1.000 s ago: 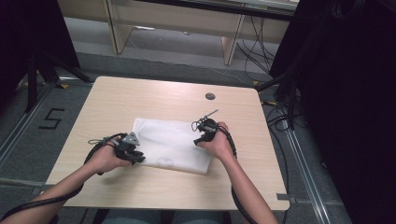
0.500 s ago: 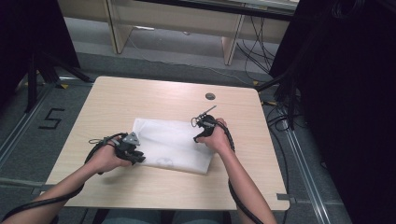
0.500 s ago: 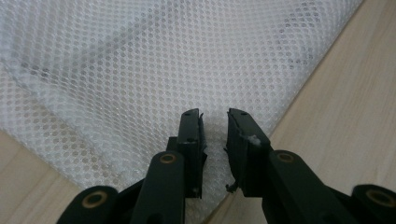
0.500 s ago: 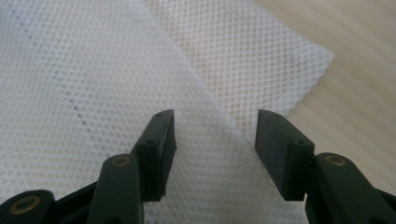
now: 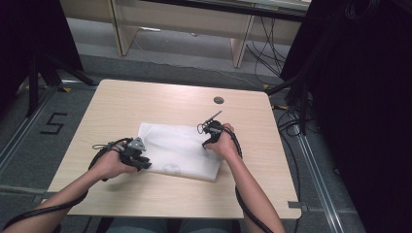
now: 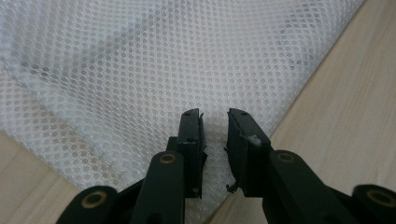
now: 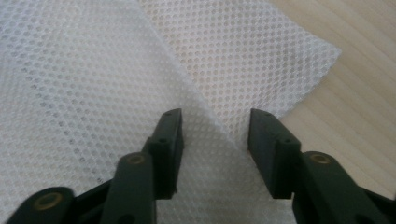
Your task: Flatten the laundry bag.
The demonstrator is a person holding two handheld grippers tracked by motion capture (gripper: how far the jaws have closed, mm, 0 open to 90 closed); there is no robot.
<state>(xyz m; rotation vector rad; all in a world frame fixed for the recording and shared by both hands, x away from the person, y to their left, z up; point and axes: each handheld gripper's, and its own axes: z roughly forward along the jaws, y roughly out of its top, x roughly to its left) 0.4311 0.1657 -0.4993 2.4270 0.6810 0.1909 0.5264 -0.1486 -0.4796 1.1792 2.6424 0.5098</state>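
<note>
Mesh bag (image 5: 180, 150) flat on table (image 5: 145, 102); left tongs (image 6: 215, 140) narrowly apart over edge; right tongs (image 7: 215, 140) wider, closing, gripping nothing

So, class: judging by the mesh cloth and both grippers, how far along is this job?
Done: the white mesh cloth lies flat on the table, one layer already lapped over. In hand: the left gripper and right gripper straddle its edges, jaws open, the right's just closing. Left: gripping and moving it.

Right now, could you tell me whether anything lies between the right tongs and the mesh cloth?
Nothing visible does: the right tongs stand open directly over the mesh cloth, straddling a fold edge, on the table.
</note>
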